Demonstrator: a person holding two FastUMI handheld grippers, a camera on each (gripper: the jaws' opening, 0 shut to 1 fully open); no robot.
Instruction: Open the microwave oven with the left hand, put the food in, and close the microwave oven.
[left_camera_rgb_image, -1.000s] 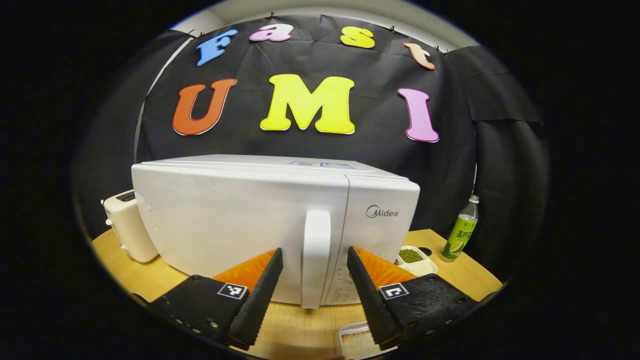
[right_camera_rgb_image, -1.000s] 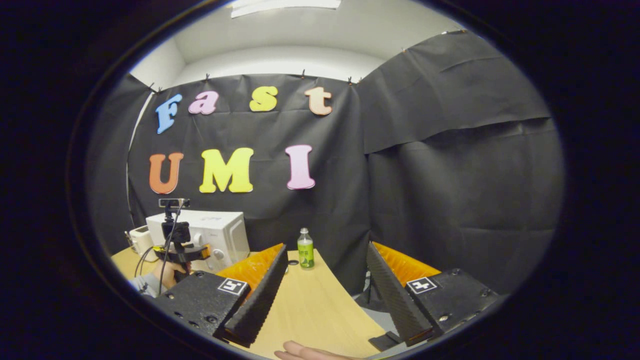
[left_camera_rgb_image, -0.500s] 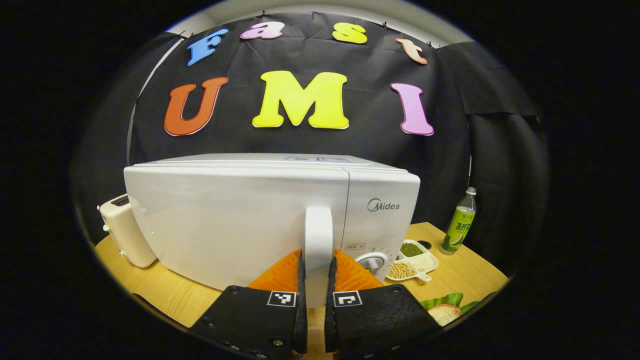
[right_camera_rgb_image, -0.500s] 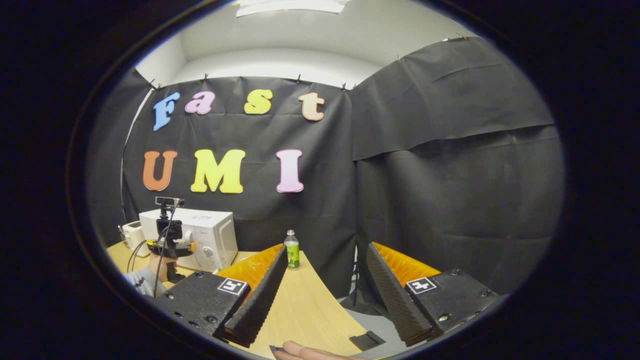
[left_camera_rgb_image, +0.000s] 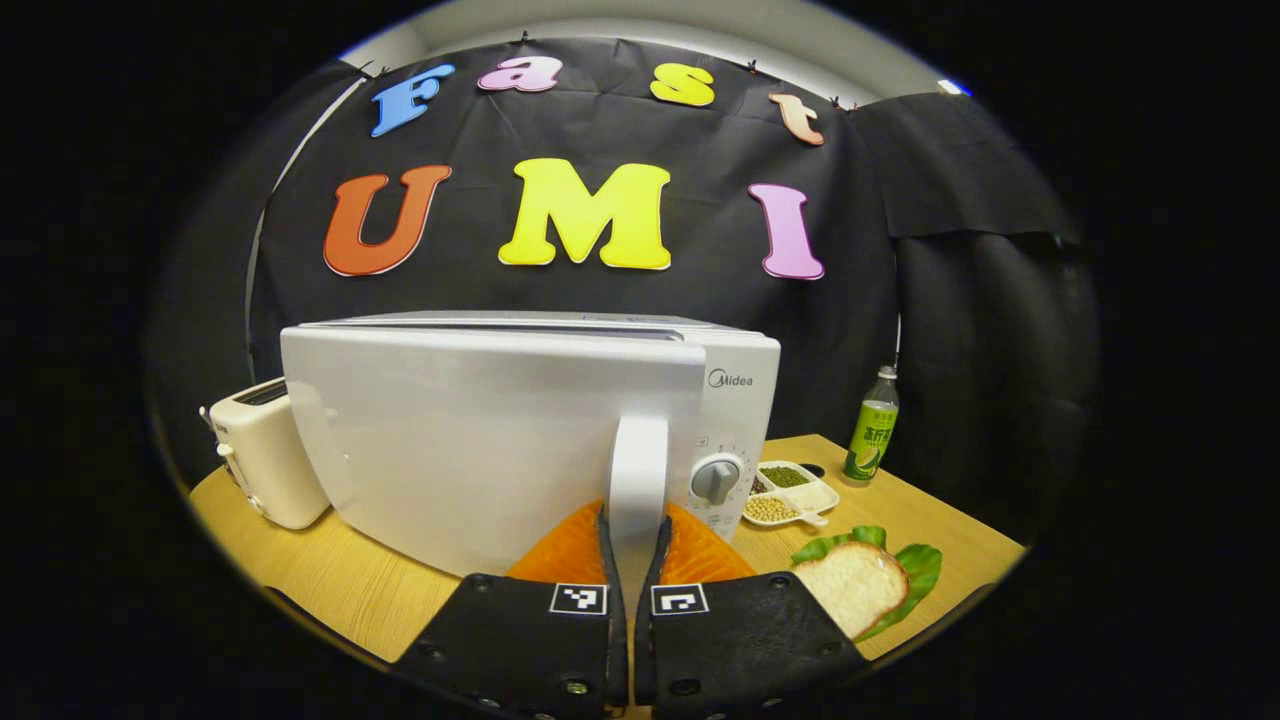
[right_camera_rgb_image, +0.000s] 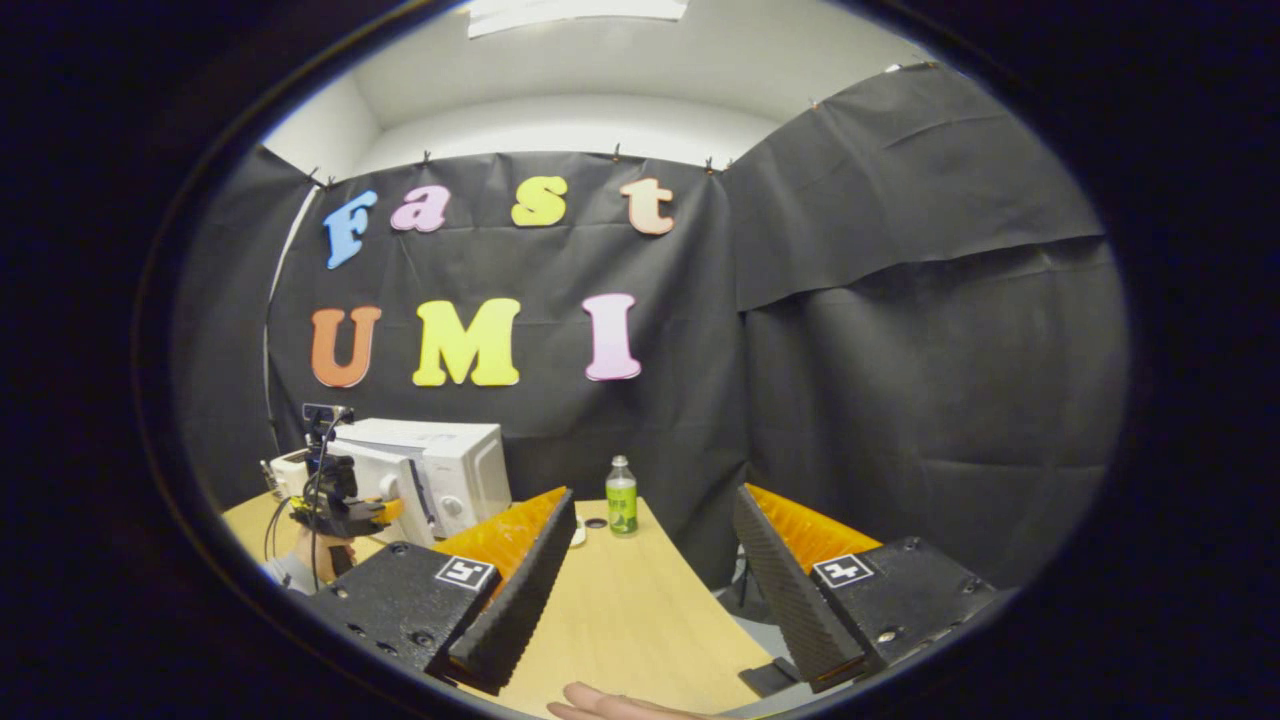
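Two grippers are working over one wooden table (left_camera_rgb_image: 320, 580). In the left gripper view, the left gripper (left_camera_rgb_image: 632, 560) is sitting nearest the lens with its fingers drawn almost together, both pressing on the white vertical door handle (left_camera_rgb_image: 637, 470) of the microwave oven (left_camera_rgb_image: 745, 400). The door (left_camera_rgb_image: 470, 440) is standing slightly ajar, its handle edge lifted off the control panel, where a round dial (left_camera_rgb_image: 716, 480) is showing. To the right of the gripper, a slice of bread (left_camera_rgb_image: 848, 588) is lying on a green lettuce leaf (left_camera_rgb_image: 915, 565) on the table. Beyond it, a divided white dish (left_camera_rgb_image: 790, 492) is holding beans and grains, and a green-labelled bottle (left_camera_rgb_image: 871, 440) is standing upright near the far table edge. A cream toaster (left_camera_rgb_image: 265, 460) is standing just left of the oven. Black cloth is hanging behind everything as the booth wall.

In the right gripper view, the right gripper (right_camera_rgb_image: 645, 590) is hovering over bare tabletop, its fingers spread wide and holding nothing. A fingertip (right_camera_rgb_image: 610, 705) is resting at the near edge. Farther off to the left, a hand is holding the left gripper at the oven door. White wall and ceiling are showing above the cloth.
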